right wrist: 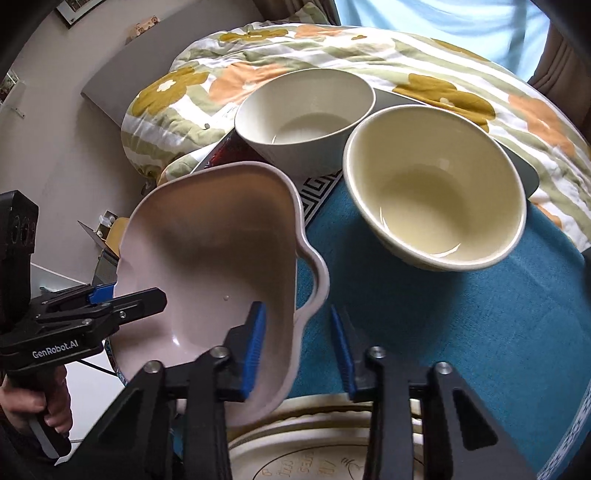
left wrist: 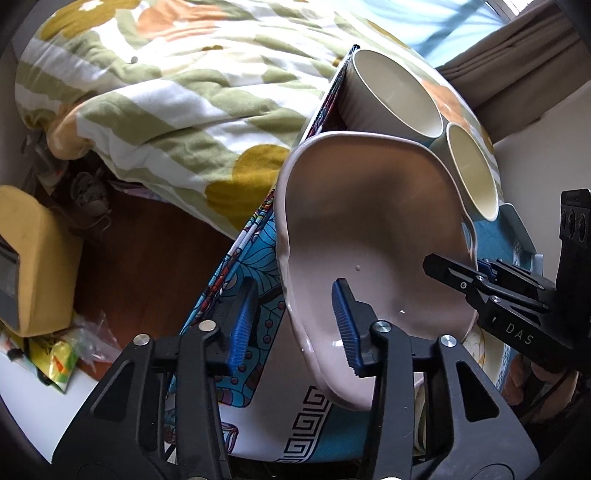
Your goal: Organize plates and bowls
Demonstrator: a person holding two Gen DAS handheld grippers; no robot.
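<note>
We see the pink dish (left wrist: 369,236) tilted over the table, above a cream plate (right wrist: 295,454); left gripper (left wrist: 293,321) and right gripper (right wrist: 297,350) each straddle its rim, seemingly clamped; two cream bowls (right wrist: 436,184) behind.

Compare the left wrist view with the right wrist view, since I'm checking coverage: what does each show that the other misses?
Only the left wrist view shows the wooden floor and a yellow box beside the bed. Only the right wrist view shows the patterned plate under the tools and a wall picture. Both show the pink dish gripped by the left tool and right tool, plus two cream bowls and the floral blanket.
</note>
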